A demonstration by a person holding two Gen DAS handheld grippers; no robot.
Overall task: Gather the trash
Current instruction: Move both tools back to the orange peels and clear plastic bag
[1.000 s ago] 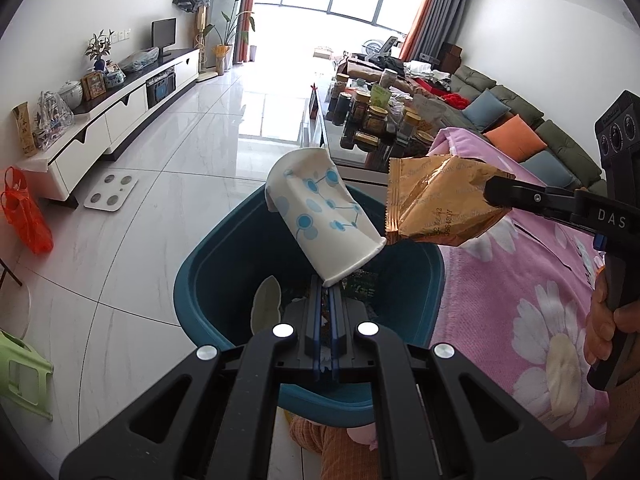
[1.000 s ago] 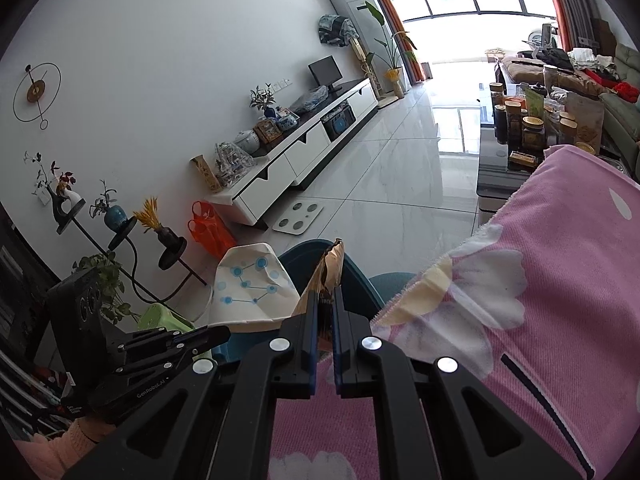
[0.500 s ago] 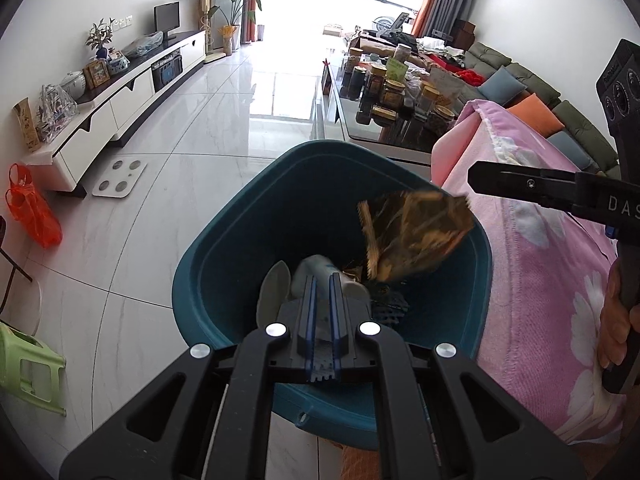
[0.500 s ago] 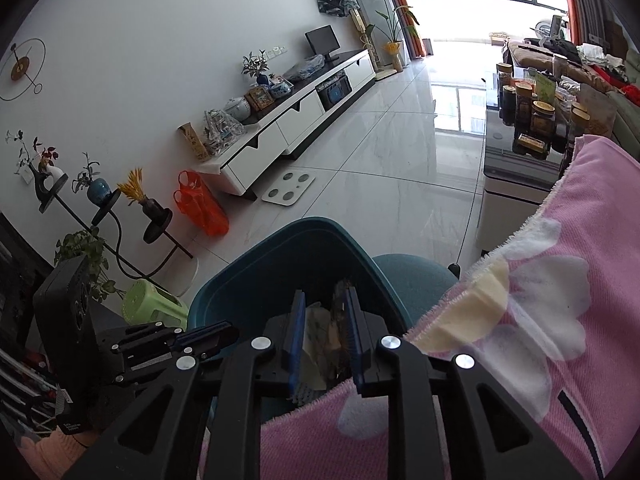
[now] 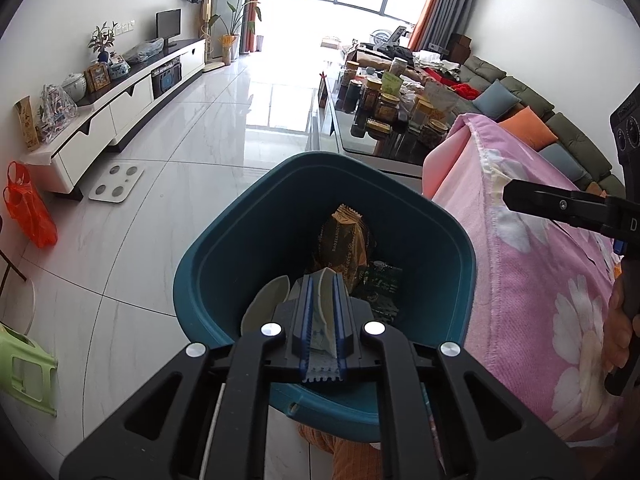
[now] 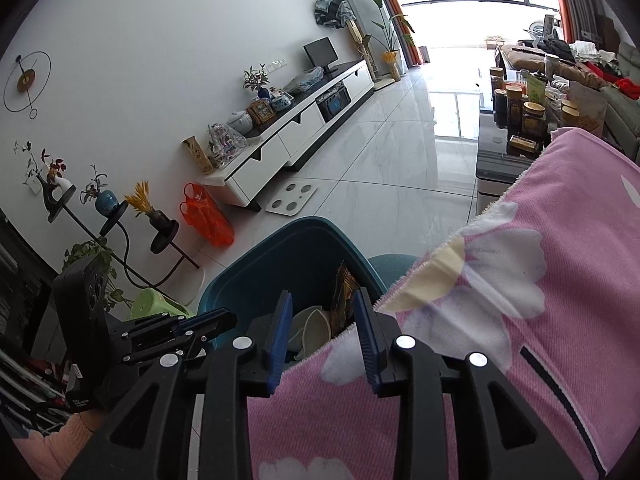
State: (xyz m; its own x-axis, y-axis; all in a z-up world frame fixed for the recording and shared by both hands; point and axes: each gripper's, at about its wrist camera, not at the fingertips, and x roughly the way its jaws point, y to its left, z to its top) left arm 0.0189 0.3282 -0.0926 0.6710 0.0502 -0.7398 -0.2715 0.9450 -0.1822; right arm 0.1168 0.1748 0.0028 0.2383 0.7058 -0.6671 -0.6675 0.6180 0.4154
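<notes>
bin [image 5: 208,264]: teal, on the floor beside the pink blanket [image 5: 532,280]; gold wrapper [image 5: 344,240] already lying inside, leaning on the far wall.
left gripper [image 5: 323,320]: over the bin mouth, jaws narrow and opening; paper cup [image 5: 322,312] sits between the pads, whether they press on it I can't tell.
step: judging it's the cup drop. Widen fully, stay over the bin centre, lift clear after it falls.
right gripper [image 6: 324,332]: jaws apart and opening, nothing between them; wrapper lies below and beyond its tips, in the bin.
</notes>
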